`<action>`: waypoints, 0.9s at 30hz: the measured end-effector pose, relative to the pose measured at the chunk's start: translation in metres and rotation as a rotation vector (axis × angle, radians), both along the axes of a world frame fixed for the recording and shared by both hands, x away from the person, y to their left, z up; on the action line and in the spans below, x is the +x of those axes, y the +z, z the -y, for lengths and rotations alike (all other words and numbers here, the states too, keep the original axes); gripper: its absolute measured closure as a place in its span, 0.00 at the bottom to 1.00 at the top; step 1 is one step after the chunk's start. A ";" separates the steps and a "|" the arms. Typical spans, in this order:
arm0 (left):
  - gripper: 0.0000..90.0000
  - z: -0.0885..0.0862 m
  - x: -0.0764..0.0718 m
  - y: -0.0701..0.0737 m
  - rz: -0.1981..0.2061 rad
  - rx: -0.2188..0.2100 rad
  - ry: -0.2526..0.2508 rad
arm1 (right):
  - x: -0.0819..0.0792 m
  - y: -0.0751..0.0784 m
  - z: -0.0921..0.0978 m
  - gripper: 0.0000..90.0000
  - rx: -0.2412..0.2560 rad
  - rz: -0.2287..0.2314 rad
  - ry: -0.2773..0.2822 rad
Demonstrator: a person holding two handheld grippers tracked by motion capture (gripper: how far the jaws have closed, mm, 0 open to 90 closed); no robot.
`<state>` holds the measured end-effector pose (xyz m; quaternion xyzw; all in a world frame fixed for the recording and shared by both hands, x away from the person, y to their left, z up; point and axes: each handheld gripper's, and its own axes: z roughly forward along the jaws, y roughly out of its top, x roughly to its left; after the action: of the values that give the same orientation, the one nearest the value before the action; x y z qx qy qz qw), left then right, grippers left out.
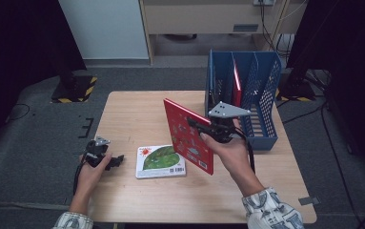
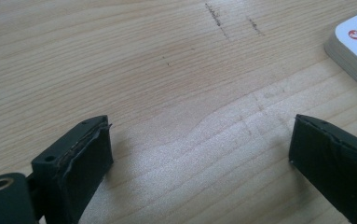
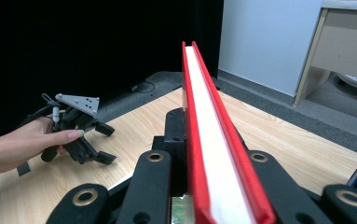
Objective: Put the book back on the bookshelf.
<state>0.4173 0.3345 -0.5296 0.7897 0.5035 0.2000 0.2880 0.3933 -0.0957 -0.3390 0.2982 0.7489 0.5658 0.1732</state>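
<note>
A red hardcover book (image 1: 188,136) is held upright above the table, and my right gripper (image 1: 195,125) is shut on its edge. In the right gripper view the book's page edge (image 3: 211,140) runs straight up between the jaws. A second book (image 1: 160,161) with a green and white cover lies flat on the table; its corner (image 2: 355,44) appears at the right of the left gripper view. My left gripper (image 1: 116,161) rests low at the table's left front, open, with bare wood between its pads (image 2: 90,158). From the right gripper view the left gripper (image 3: 99,142) appears farther off.
A blue mesh file rack (image 1: 244,98) stands at the table's right back, with a red book (image 1: 237,86) upright in one slot. The wooden table (image 1: 132,114) has bare surface at the back left. Dark stands and cables surround the table on the floor.
</note>
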 end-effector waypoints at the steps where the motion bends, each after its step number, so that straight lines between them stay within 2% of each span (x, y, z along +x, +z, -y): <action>1: 0.06 0.000 0.000 0.000 0.000 0.000 0.001 | -0.001 0.000 0.001 0.88 0.004 -0.001 -0.001; 13: 0.04 0.001 0.000 -0.002 0.003 -0.022 0.005 | -0.009 -0.002 0.017 0.88 0.011 -0.001 -0.011; 27: 0.02 0.001 -0.001 -0.004 0.013 -0.024 0.000 | -0.021 -0.004 0.034 0.88 0.015 -0.003 -0.024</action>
<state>0.4165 0.3340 -0.5334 0.7850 0.5038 0.1990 0.3007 0.3727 -0.1294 -0.3431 0.3091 0.7412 0.5691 0.1766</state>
